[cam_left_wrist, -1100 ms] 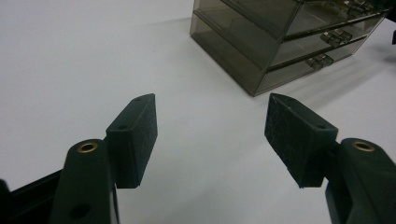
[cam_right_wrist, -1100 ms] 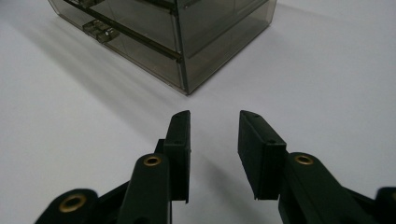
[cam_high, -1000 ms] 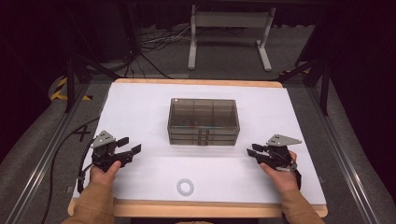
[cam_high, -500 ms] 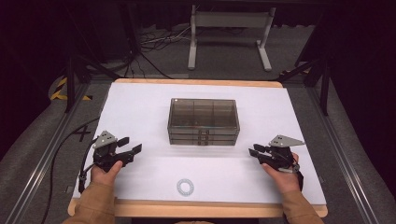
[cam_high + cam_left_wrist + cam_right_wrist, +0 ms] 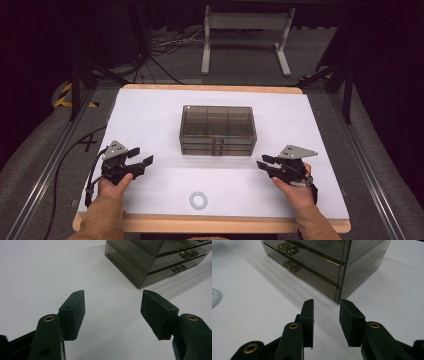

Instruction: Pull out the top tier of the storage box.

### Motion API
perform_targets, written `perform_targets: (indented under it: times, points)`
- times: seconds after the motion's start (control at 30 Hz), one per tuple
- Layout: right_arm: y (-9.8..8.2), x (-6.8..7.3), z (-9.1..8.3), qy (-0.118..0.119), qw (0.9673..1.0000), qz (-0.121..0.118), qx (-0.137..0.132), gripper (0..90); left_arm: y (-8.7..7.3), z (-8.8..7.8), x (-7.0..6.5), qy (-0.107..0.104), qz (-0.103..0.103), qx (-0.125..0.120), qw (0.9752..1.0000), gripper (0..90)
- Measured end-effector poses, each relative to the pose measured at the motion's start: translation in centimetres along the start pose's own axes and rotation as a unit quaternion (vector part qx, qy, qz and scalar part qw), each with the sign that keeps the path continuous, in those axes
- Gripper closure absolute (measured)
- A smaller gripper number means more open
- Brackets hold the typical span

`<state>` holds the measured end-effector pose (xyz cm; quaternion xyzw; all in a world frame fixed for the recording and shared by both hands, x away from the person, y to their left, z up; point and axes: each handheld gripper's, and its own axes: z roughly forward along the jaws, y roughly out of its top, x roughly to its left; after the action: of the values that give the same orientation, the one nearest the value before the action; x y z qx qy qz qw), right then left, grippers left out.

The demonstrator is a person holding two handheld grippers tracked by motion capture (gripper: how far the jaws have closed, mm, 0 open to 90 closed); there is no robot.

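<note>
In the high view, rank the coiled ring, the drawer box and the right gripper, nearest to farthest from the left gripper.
1. Coiled ring, at the front edge, centre.
2. Drawer box, mid-table, behind it.
3. Right gripper, opposite the left gripper, front right.

So the bench (image 5: 150, 115) is a wood-edged top under a white sheet, with a smoky see-through three-drawer organizer (image 5: 218, 131) sitting around the middle and a little white coiled ring (image 5: 198, 201) lying near the front edge, well apart.
</note>
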<state>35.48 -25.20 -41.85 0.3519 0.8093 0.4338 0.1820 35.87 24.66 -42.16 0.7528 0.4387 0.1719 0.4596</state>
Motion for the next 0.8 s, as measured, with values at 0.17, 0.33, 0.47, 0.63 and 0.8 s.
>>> perform_targets:
  times: [0.17, 0.33, 0.47, 0.63, 0.8]
  points:
    - [0.4, 0.8, 0.5, 0.009, 0.9999, -0.01, 0.002, 65.2, 0.0, 0.1, 0.0, 0.0, -0.001, 0.0, 1.0, 37.0]
    - [0.7, 1.6, 1.1, 0.016, 0.9997, -0.017, 0.001, 64.4, 0.0, 0.2, 0.1, 0.001, 0.0, 0.004, 1.0, 37.0]
    - [0.8, 2.1, 1.5, 0.015, 0.9997, -0.02, 0.001, 64.5, -0.1, 0.2, 0.0, 0.002, 0.002, 0.006, 1.0, 37.0]
    - [1.2, 2.8, 2.3, 0.021, 0.9996, -0.016, -0.007, 64.6, -0.1, 0.3, 0.0, 0.004, 0.004, 0.006, 1.0, 37.0]
    - [1.3, 3.3, 2.8, 0.024, 0.9995, -0.018, -0.012, 64.2, -0.1, 0.3, 0.0, 0.004, 0.002, 0.007, 1.0, 37.0]
